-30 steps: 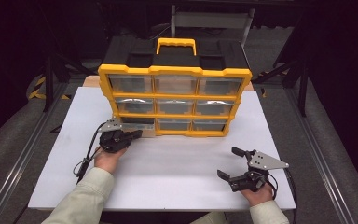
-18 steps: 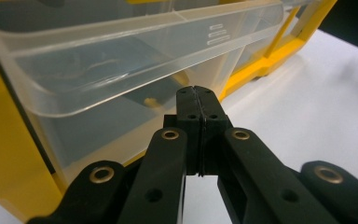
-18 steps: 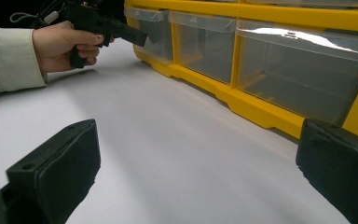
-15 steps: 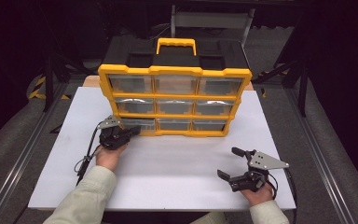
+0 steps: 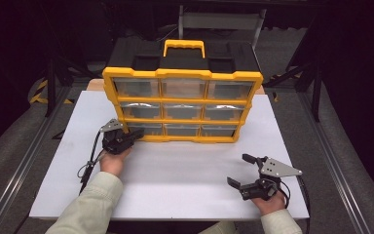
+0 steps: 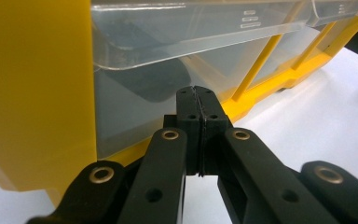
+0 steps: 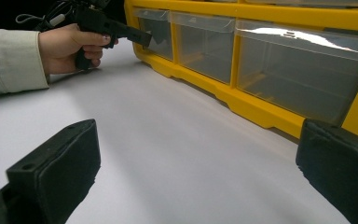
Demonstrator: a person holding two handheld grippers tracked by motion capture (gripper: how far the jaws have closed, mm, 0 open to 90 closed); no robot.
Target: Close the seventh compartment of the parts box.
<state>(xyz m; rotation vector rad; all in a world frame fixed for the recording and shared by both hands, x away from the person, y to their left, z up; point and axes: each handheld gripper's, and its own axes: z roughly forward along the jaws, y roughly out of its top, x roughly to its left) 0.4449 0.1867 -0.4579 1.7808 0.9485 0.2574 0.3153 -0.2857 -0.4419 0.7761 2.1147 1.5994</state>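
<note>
High view: a yellow organizer (image 5: 182,105) with a black top and a yellow handle (image 5: 183,47) stands at the back of the white worktop (image 5: 175,165). I count nine clear drawers, three rows of three. What's inside them is hard to make out through the glare. The left tool (image 5: 135,134) sits right at the bottom-left drawer (image 5: 143,129), tip against its front. From up here I can't tell how its jaws stand. The left hand (image 5: 113,160) and a pale sleeve (image 5: 90,204) come in from the bottom edge, cut off there. The right tool (image 5: 239,170) rests on the worktop near the front right, well apart from the organizer, jaws spread, with a grey plate (image 5: 277,167) on top.

Left gripper view: the jaws are pressed together with nothing between them, tip just at the clear front of the drawer (image 6: 168,88), under its lip. Something dark shows behind the plastic, too blurry to name. The yellow frame (image 6: 37,93) blocks the whole left side.

Right gripper view: both pads (image 7: 58,175) are wide apart, over bare worktop. Three drawers of the bottom row are in sight, the nearest cut off. The other tool (image 7: 144,38) is far off at the end drawer.
</note>
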